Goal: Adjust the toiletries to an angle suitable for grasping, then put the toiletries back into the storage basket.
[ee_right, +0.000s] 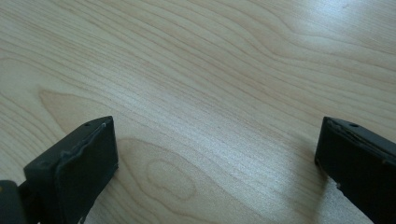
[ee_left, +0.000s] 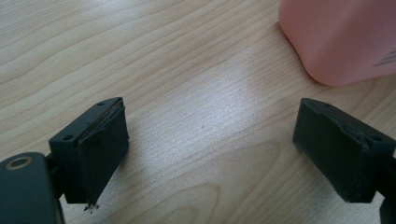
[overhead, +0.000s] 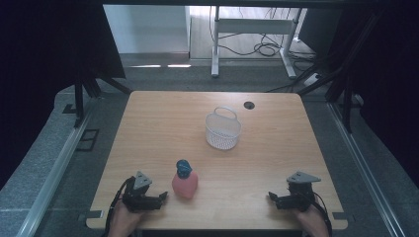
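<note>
Both grippers, left point(overhead: 163, 196) and right point(overhead: 271, 196), rested at the counter's point(overhead: 276, 148) near edge with fingers apart and empty, the left likely poised for the bottle point(overhead: 185, 180) just beside it.

In the left gripper view the pink bottle point(ee_left: 343, 39) at one o'clock is cut off by the top and right edges; its printed label at the right edge is too blurred to read. In the high view both forearms run off the bottom edge, and the basket's point(overhead: 223, 129) contents are too small to tell.
</note>
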